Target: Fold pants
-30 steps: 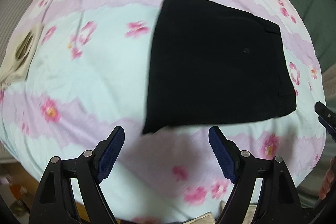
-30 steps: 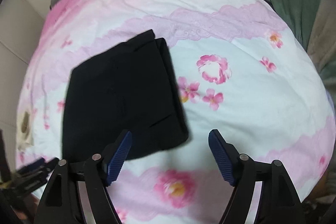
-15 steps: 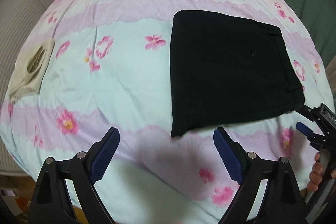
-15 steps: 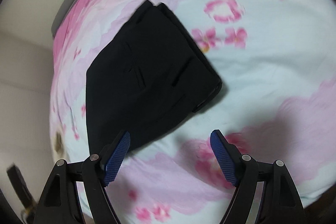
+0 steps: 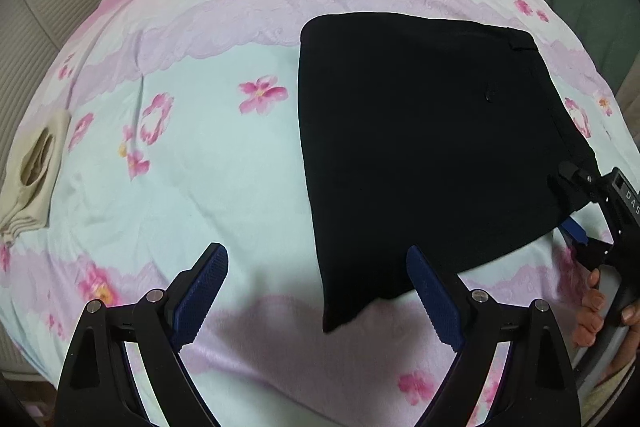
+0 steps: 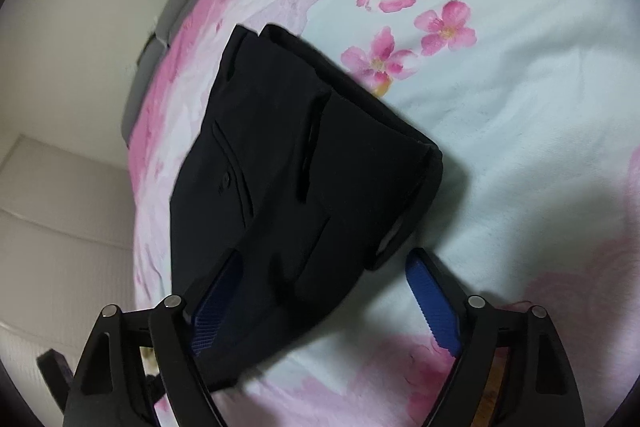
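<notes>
Floral bedspread (image 5: 224,155) under folded black pants (image 5: 420,155); left gripper (image 5: 316,287) and right gripper (image 6: 324,299) fingers apart, just widened.

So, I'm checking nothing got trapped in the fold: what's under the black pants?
The folded black pants lie flat on the flowered bedspread. Only bedspread shows around their edges; whatever lies beneath is covered by the cloth.

Folded black pants (image 5: 432,155) lie flat on a floral bedspread (image 5: 208,163), pink, lilac and pale blue bands. Waistband with belt loop at right; small button visible. Left gripper (image 5: 320,291) hangs above the near corner, jaws wide, just been opening, nothing between them. Right gripper (image 5: 576,203) at the pants' right edge, a hand (image 5: 600,311) on its handle. Beige folded garment (image 5: 32,171) at far left.
</notes>
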{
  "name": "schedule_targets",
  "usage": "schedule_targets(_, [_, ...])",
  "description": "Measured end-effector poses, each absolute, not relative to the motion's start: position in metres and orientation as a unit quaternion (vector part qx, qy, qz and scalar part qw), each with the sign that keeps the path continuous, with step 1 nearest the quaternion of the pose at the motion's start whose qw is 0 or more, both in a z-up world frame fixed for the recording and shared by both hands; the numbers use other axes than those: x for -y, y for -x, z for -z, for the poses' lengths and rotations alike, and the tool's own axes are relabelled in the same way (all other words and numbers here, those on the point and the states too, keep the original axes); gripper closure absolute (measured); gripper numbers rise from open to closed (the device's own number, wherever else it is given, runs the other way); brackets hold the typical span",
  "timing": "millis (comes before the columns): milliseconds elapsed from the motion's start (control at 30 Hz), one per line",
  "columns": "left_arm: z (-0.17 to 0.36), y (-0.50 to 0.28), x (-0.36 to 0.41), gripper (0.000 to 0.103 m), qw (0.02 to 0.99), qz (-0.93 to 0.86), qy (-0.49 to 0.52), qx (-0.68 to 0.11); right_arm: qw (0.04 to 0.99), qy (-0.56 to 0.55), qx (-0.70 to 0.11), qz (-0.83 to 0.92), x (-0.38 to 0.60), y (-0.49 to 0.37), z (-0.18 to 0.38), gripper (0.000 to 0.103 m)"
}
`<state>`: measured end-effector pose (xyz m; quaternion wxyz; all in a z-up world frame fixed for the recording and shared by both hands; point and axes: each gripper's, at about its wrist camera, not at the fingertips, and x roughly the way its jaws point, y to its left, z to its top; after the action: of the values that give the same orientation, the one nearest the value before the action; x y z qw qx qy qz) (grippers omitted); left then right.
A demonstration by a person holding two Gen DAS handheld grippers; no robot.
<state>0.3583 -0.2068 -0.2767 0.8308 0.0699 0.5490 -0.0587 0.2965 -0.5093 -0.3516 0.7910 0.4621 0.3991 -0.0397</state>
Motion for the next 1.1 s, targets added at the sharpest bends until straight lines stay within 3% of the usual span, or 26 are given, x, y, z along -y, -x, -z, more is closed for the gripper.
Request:
schedule_targets(200, [0.286, -0.381, 0.2, 0.012, 0.834, 0.078, -0.062, -0.543, 0.808, -0.448, -0.378, 0.058, 0.508, -0.32, 0.356, 0.02])
schedule_targets(333, [0.292, -0.398, 0.195, 0.012, 0.833, 0.094, -0.06, -0.542, 0.816, -0.424, -0.384, 0.088, 0.506, -0.334, 0.356, 0.035])
schedule_targets(633, [0.305, -0.44, 0.185, 0.012, 0.813, 0.164, -0.004, -0.558, 0.826, -0.375, -0.406, 0.107, 0.5, -0.343, 0.352, 0.058])
schedule_targets(833, [0.315, -0.469, 0.169, 0.015, 0.792, 0.226, 0.08, -0.561, 0.828, -0.358, -0.414, 0.12, 0.496, -0.35, 0.351, 0.06])
schedule_targets(1100, [0.335, -0.511, 0.165, 0.035, 0.764, 0.267, 0.153, -0.567, 0.83, -0.346, -0.42, 0.126, 0.493, -0.352, 0.351, 0.06])
